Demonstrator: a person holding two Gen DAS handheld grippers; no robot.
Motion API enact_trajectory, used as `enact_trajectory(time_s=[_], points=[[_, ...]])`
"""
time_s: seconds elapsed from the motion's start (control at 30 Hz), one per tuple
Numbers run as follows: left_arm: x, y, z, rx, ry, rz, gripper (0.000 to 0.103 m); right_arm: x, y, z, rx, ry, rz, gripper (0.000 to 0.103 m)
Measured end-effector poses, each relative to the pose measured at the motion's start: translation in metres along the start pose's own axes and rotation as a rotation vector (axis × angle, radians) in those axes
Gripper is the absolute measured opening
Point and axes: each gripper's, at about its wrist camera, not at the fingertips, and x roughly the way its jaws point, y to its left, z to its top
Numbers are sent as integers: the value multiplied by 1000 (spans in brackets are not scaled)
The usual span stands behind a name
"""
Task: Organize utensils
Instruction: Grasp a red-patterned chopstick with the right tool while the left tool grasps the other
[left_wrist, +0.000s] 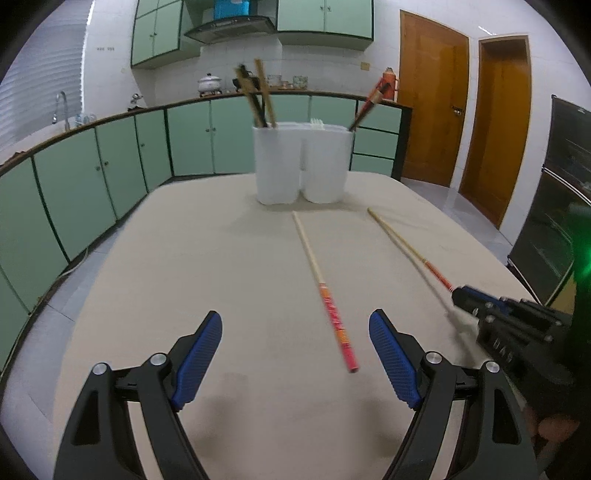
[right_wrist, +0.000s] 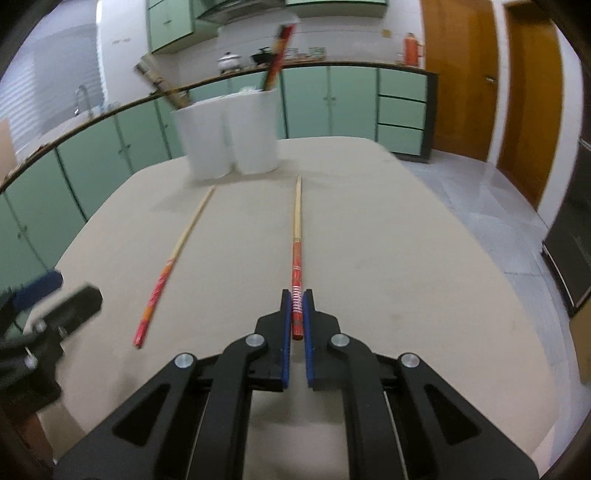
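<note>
Two chopsticks with red patterned handles lie on the beige table. My right gripper (right_wrist: 297, 303) is shut on the handle end of the right chopstick (right_wrist: 296, 236), which also shows in the left wrist view (left_wrist: 400, 243). The other chopstick (left_wrist: 325, 291) lies loose just ahead of my left gripper (left_wrist: 295, 332), which is open and empty above the table; it shows in the right wrist view (right_wrist: 173, 262) too. A white two-compartment holder (left_wrist: 303, 164) stands at the far end with brown chopsticks in its left side and red ones in its right.
The table (left_wrist: 207, 266) has rounded edges with tiled floor around it. Green cabinets (left_wrist: 92, 184) run along the left and back. Wooden doors (left_wrist: 436, 99) stand at the right, and a dark appliance (left_wrist: 561, 206) at the far right.
</note>
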Motion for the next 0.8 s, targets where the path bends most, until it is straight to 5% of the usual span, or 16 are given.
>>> enact_trajectory(time_s=[0.3,0.5,0.63,0.8], points=[[28,-21,-7,-14,76,29,63,-13,-24,3,16,-43,-12,5],[38,-25,-6,-19,109,53,36,-16,-27,3,21,-49,-2,5],[39,-32,-7,-6,115,37,7,-21,-27,2,13,-57,1,5],[33,-33,-5,-6,107,18,6,-28,-25,2,-22,-75,3,5]])
